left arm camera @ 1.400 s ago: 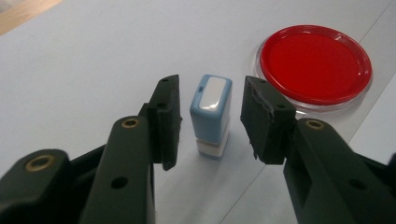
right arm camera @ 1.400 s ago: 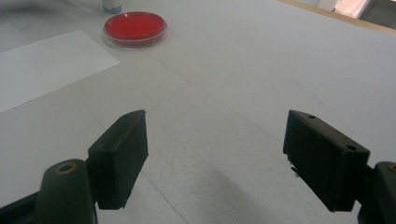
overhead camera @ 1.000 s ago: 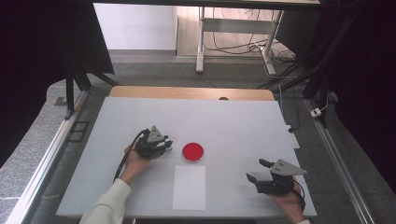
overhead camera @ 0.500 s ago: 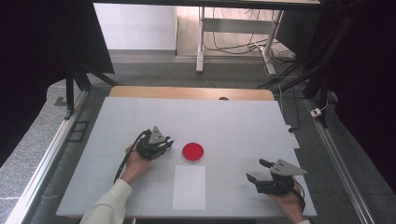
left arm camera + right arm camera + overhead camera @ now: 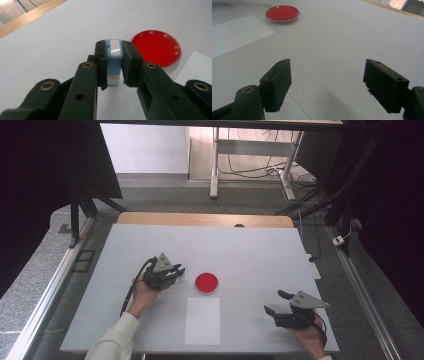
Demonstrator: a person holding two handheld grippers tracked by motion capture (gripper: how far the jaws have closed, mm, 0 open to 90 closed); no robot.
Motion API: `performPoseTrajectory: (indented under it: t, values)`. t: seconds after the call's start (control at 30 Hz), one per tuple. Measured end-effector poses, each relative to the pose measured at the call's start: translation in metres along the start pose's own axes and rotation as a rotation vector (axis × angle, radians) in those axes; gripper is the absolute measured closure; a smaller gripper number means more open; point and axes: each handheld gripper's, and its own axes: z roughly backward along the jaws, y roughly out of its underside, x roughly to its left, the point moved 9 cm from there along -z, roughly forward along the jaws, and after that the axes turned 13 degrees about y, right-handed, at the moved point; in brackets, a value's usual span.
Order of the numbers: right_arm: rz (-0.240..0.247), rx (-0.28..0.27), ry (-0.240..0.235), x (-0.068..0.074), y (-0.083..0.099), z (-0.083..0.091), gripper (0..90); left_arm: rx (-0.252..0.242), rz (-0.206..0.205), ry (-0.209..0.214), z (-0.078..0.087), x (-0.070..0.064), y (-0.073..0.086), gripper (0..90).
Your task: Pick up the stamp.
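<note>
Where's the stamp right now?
The stamp is clamped in the left gripper, just left of the red dish, above the paper.

In the left gripper view, the two black jaws of the left hand-held gripper (image 5: 113, 66) cover both sides of the small blue-and-white block (image 5: 114, 53) at mid-frame, so what the block is cannot be told. The right jaw also hides the lower left rim of the red dish (image 5: 156, 47). The sheet of white paper (image 5: 197, 66) is cut off by the right edge. In the high view, the block is too small to make out at the left hand-held gripper (image 5: 176, 271).
</note>
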Motion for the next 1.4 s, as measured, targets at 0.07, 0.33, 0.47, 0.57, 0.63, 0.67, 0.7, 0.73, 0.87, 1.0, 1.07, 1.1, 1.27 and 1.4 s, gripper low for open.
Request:
performPoseTrajectory:
  t: [0.07,0.33,0.47,0.57,0.63,0.67,0.7,0.73,0.87,1.0,1.07,1.1,1.27,1.4]
  values:
    - [-0.001,-0.001,0.001,0.000,0.000,0.000,22.4,-0.017,0.009,0.011,0.003,-0.002,-0.003,76.1]
    - [-0.008,-0.003,0.025,-0.004,0.000,0.001,23.3,-0.057,0.043,0.048,0.017,-0.010,-0.008,76.1]
    - [-0.010,-0.004,0.028,-0.004,0.001,0.001,23.5,-0.078,0.061,0.060,0.022,-0.011,-0.010,76.1]
    - [-0.008,-0.004,0.029,-0.004,0.001,0.001,23.5,-0.092,0.073,0.071,0.025,-0.013,-0.011,76.1]
    - [-0.008,-0.005,0.033,-0.005,0.001,0.001,23.6,-0.103,0.082,0.082,0.026,-0.015,-0.012,76.1]
    - [-0.010,-0.004,0.039,-0.006,0.001,0.001,23.8,-0.107,0.083,0.085,0.026,-0.015,-0.013,76.1]
    - [-0.010,-0.004,0.039,-0.006,0.001,0.001,23.8,-0.108,0.082,0.088,0.027,-0.016,-0.014,76.1]
    - [-0.012,-0.004,0.043,-0.007,0.001,0.001,23.9,-0.110,0.080,0.088,0.028,-0.017,-0.014,76.0]
    - [-0.018,-0.008,0.048,-0.008,0.001,0.002,24.8,-0.130,0.088,0.100,0.033,-0.020,-0.017,76.0]
    - [-0.022,-0.007,0.050,-0.009,0.001,0.002,25.3,-0.139,0.091,0.111,0.038,-0.023,-0.018,76.0]
    - [-0.022,-0.008,0.050,-0.009,0.001,0.003,25.3,-0.147,0.101,0.120,0.040,-0.024,-0.018,76.0]
    - [-0.023,-0.008,0.049,-0.009,0.001,0.003,25.3,-0.151,0.103,0.125,0.040,-0.025,-0.019,76.0]
    - [-0.032,-0.011,0.038,-0.008,0.000,0.003,25.4,-0.156,0.089,0.128,0.042,-0.030,-0.022,76.0]
    - [-0.028,-0.011,0.042,-0.007,0.001,0.002,25.5,-0.166,0.076,0.144,0.042,-0.038,-0.027,76.0]
